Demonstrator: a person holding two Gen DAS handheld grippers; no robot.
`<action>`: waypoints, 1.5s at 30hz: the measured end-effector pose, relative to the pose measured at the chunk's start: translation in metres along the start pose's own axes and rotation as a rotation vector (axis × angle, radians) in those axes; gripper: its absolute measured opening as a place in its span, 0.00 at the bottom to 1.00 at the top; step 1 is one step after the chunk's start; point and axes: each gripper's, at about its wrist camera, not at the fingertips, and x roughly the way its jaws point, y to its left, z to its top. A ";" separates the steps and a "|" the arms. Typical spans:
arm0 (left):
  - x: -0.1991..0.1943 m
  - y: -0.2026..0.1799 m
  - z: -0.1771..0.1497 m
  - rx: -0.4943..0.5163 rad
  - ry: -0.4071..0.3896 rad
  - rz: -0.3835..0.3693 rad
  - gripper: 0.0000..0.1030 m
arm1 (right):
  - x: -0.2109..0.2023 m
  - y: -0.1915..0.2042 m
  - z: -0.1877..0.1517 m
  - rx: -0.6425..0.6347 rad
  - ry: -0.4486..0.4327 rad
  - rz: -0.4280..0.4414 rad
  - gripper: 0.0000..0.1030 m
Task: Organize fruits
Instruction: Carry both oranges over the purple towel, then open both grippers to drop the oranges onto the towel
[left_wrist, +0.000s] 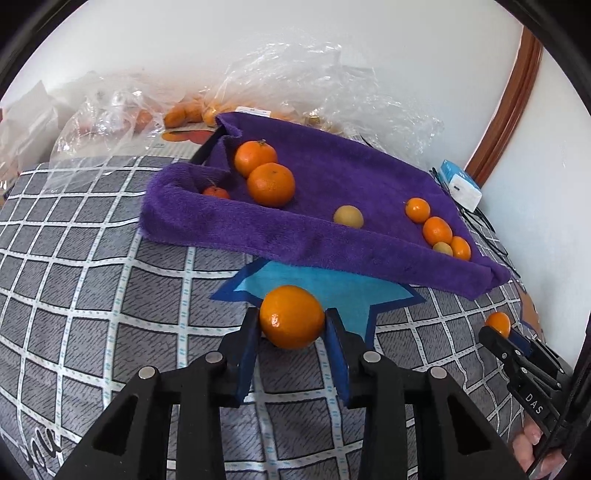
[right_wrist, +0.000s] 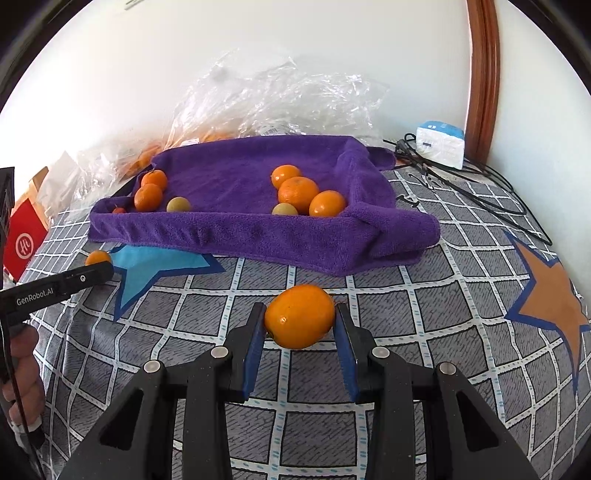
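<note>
your left gripper (left_wrist: 291, 321) is pinching an orange (left_wrist: 291, 316) – both blue pads (left_wrist: 248, 354) press against its sides, and the fruit sits at the fingertips over the blue star patch (left_wrist: 332, 291) of the checked bedspread (left_wrist: 92, 295). your right gripper (right_wrist: 300, 319) is likewise clamped on a second orange (right_wrist: 300, 316), pads tight on either flank, with grey grid cloth beneath it. just ahead of both tools lies the purple towel tray (right_wrist: 258, 236), its near rim raised as a soft wall. inside it, seen from the right tool, a cluster of three oranges (right_wrist: 299, 192) with a pale yellow fruit (right_wrist: 284, 209) touching them rests ahead and slightly right against the near wall; ahead and left are two more oranges (right_wrist: 148, 196), another pale fruit (right_wrist: 178, 204) just beside them, and a small red fruit (right_wrist: 119, 210) in the left corner. beyond the tray sit crumpled clear plastic bags (right_wrist: 273, 96) against the wall, some holding more oranges. far right of the right tool are a white and blue box (right_wrist: 440, 144) and black cables (right_wrist: 480, 184); far left stands a red box (right_wrist: 26, 240). your fingers (right_wrist: 22, 373) show at the left edge of the right wrist view, wrapped round the left tool's handle.
</note>
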 end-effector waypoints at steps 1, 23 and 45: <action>-0.002 0.003 0.000 -0.008 0.000 -0.001 0.32 | -0.001 0.001 0.000 -0.008 -0.003 0.001 0.35; -0.022 0.018 0.089 0.014 -0.115 0.051 0.32 | 0.039 0.032 0.108 -0.086 -0.039 0.051 0.35; 0.033 0.008 0.109 -0.009 -0.036 -0.026 0.32 | 0.095 0.043 0.099 -0.083 0.078 0.091 0.44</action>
